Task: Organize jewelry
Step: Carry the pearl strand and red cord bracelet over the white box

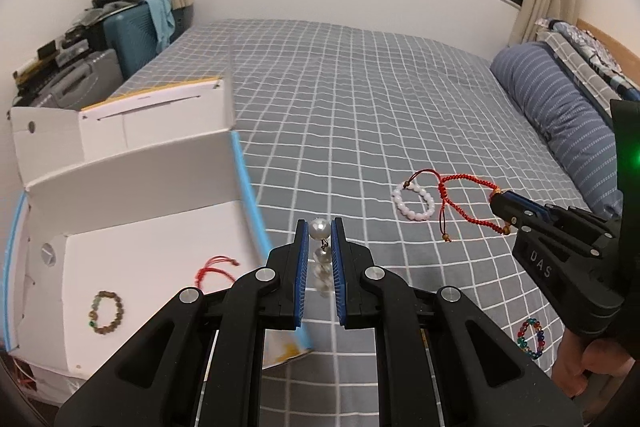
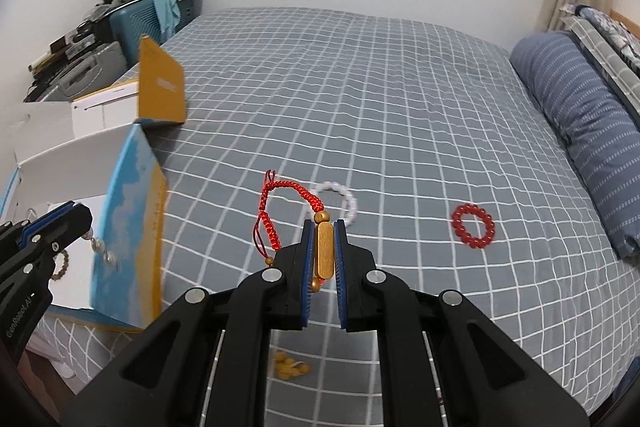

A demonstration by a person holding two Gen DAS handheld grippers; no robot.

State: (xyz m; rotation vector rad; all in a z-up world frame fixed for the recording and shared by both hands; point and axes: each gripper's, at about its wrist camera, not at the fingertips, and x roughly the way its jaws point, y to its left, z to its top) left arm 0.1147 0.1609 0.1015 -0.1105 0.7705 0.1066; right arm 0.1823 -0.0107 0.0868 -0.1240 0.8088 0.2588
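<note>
My left gripper (image 1: 320, 229) is shut on a pearl bead strand (image 1: 321, 255), held beside the right wall of an open white box (image 1: 152, 247); it also shows in the right wrist view (image 2: 80, 217). In the box lie a brown bead bracelet (image 1: 106, 311) and a red cord (image 1: 216, 267). My right gripper (image 2: 324, 227) is shut on the gold bar (image 2: 323, 251) of a red braided bracelet (image 2: 280, 211), lifted above the bed. A white bead bracelet (image 1: 413, 202) lies on the bed beside it.
A grey checked bedspread (image 2: 360, 87) covers the bed. On it lie a red bead bracelet (image 2: 474, 225), a multicoloured bead bracelet (image 1: 531, 339) and yellow beads (image 2: 288, 365). A blue striped pillow (image 2: 580, 115) is at the right. Clutter and a blue case (image 1: 132, 39) stand at the far left.
</note>
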